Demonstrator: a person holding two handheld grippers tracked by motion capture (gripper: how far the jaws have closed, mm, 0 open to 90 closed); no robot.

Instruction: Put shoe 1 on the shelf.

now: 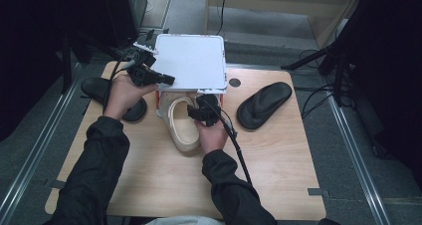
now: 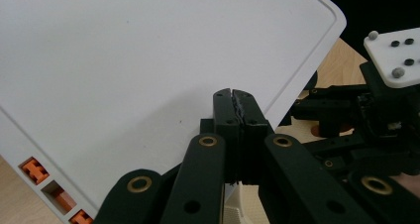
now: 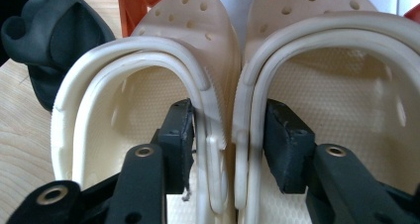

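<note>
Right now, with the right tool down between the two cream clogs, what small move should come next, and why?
Probably draw the right tool straight back out of the cream clogs. Its pads stand beside the two inner walls without visibly squeezing them. The toes lie under the white lid, and the left tool pinches that lid's edge, holding it raised.

I read this as a lab recording bay: wooden table (image 1: 278, 150) on grey floor (image 1: 348, 150), floor rails (image 1: 30, 155), dark stands (image 1: 338, 60), trailing cables (image 1: 311, 98).
</note>
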